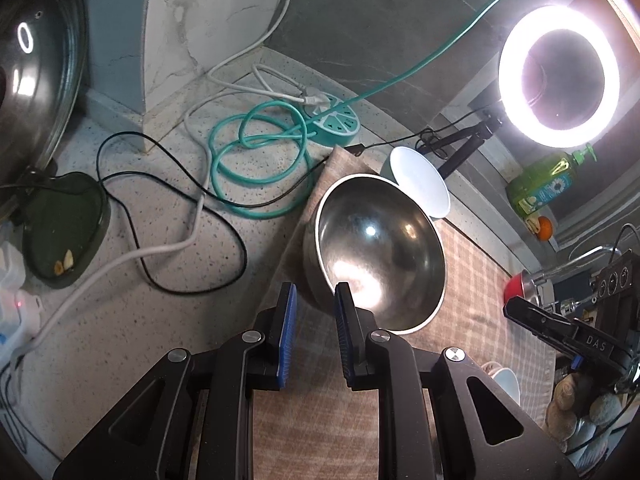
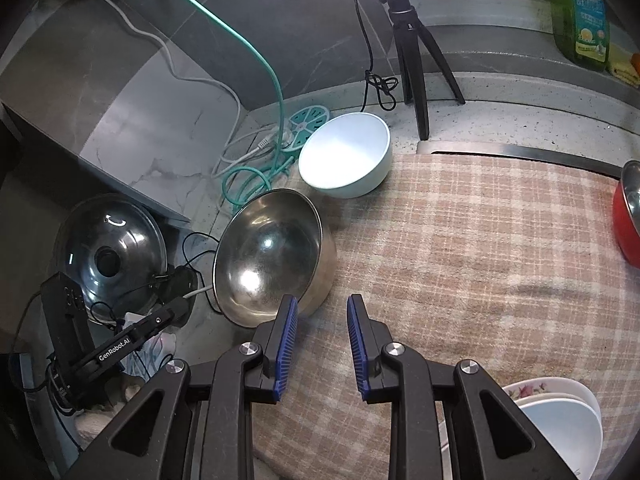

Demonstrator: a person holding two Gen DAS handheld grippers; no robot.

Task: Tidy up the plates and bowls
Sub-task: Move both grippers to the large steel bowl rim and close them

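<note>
While both grippers hover empty over the pink-and-cream checked cloth, the step in hand looks like picking up the tilted stainless-steel bowl so it can be grouped with the other dishes. In the left wrist view this bowl sits at the centre of the frame, leaning with its opening toward the camera, and the left gripper has its blue-padded jaws parted by a modest gap, holding nothing, with the right-hand pad just at the near rim. A good grasp, I judge, means straddling that thin rim, one pad inside and one outside, then closing squarely so the slick metal does not slip or roll. The right gripper is likewise partly open and empty, low in its frame, just right of the steel bowl. Behind the steel bowl, toward the upper centre of the right wrist view, stands the pale blue ceramic bowl, also tipped; whether the two touch I cannot tell. A stack of white plates and bowls lies at the lower right, a likely destination. Loose teal cable lies near on the speckled surface, so lifting straight up avoids snagging.
</note>
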